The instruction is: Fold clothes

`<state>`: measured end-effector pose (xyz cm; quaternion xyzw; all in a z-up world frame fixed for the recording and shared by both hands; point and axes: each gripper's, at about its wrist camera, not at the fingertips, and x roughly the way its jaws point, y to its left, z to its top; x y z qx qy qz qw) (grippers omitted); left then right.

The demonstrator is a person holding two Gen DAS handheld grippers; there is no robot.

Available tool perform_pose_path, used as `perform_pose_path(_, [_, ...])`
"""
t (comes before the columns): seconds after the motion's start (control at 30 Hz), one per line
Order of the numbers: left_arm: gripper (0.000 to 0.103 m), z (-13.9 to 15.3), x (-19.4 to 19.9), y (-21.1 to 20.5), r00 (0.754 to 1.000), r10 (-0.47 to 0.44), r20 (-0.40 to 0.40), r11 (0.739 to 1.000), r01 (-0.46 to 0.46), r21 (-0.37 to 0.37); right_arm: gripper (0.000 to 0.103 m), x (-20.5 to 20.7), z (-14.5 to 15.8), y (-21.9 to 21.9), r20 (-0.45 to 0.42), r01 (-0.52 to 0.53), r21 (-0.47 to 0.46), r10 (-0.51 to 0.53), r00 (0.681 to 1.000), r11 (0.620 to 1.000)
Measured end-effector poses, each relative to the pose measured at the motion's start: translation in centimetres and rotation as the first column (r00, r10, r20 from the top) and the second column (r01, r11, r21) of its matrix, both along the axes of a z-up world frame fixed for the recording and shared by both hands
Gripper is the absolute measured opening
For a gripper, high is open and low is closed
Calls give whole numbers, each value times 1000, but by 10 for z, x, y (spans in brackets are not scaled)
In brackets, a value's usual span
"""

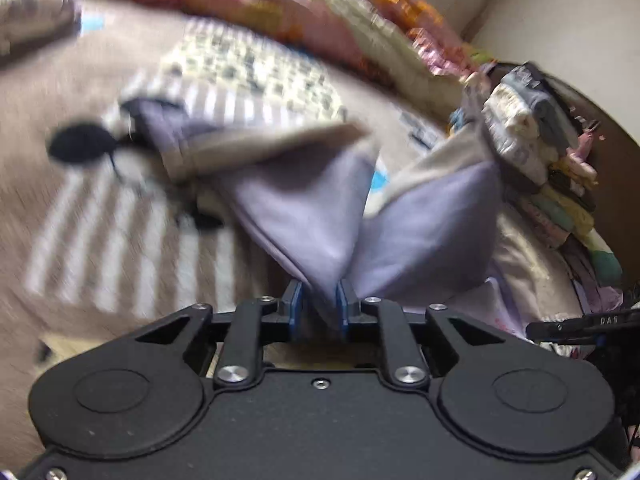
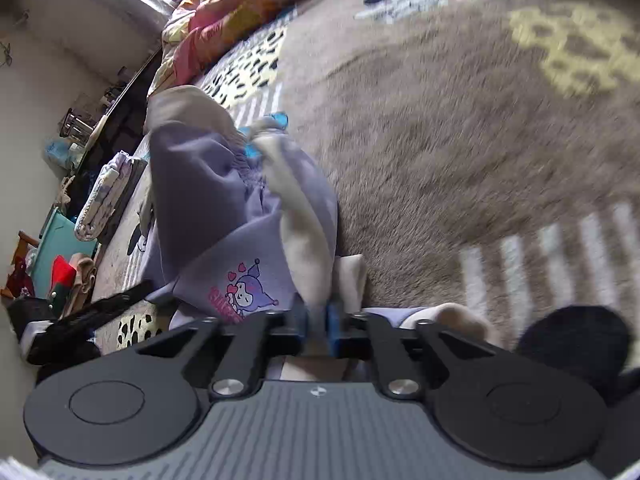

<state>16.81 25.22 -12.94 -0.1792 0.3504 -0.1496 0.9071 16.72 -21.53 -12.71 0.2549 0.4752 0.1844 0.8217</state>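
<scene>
Jaws first: the left gripper (image 1: 320, 304) has its blue pads (image 1: 295, 308) pinched narrow on a fold of the lavender garment (image 1: 312, 216), cloth bunched right between them. From that pinch the fabric fans upward in two lobes, lavender on the face, cream along the edges, lifted clear of the blanket (image 1: 60, 208) below. Over on the right wrist view, the right gripper (image 2: 318, 328) is clamped tight too, its jaws nearly together on a cream band of the same lavender garment (image 2: 224, 200). The cloth rises away from those jaws in a gathered heap, an elastic-looking ruched seam running across it, and a cartoon print (image 2: 246, 292) with pink hearts and pink lettering sits low on the lavender panel, just left of the jaws. Further out, that brown fuzzy blanket (image 2: 440, 120) spreads under everything, with white stripes and black spotted patches. Beyond it lies a pink and yellow quilt (image 1: 320, 4), bunched up at the far side. On the left view's right edge, a stack of folded clothes (image 1: 532, 128) stands beside the lifted garment. Both views are motion-blurred, so finer detail is lost.
</scene>
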Motion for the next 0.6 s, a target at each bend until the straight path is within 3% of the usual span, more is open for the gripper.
perform_pose_path(0.1, [15, 16, 0, -2, 995, -34, 91, 999, 37, -31, 47, -3, 24, -2, 94, 12, -80, -4, 996, 997])
perform_pose_path(0.17, [15, 24, 3, -8, 987, -66, 148, 996, 75, -55, 54, 5, 34, 1, 144, 19, -135, 1, 990, 991])
perform_pose_path(0.2, [20, 27, 8, -18, 983, -90, 159, 994, 99, -50, 56, 10, 36, 4, 159, 20, -146, 4, 987, 989])
perform_pose_path(0.23, [25, 29, 13, -27, 979, -108, 171, 992, 118, -44, 56, 17, 38, 7, 171, 20, -155, 7, 985, 988])
perform_pose_path(0.3, [51, 31, 25, -44, 973, -129, 193, 989, 140, -42, 58, 32, 37, 14, 193, 21, -182, 14, 981, 983])
perform_pose_path(0.4, [52, 33, 43, -67, 963, -162, 217, 981, 181, -71, 58, 57, 26, 26, 188, 19, -225, 25, 982, 974])
perform_pose_path(0.5, [54, 34, 59, -93, 950, -215, 228, 972, 231, -46, 58, 74, 11, 31, 159, 11, -211, 23, 987, 977])
perform_pose_path(0.53, [54, 33, 62, -101, 947, -234, 221, 969, 245, -23, 55, 79, 7, 34, 153, 6, -204, 25, 988, 979])
perform_pose_path(0.57, [54, 31, 65, -109, 945, -249, 214, 967, 254, 6, 38, 84, 3, 36, 149, -1, -194, 30, 988, 981])
perform_pose_path(0.6, [54, 27, 68, -116, 943, -260, 206, 966, 257, 39, 12, 86, 0, 37, 152, -8, -181, 36, 988, 983])
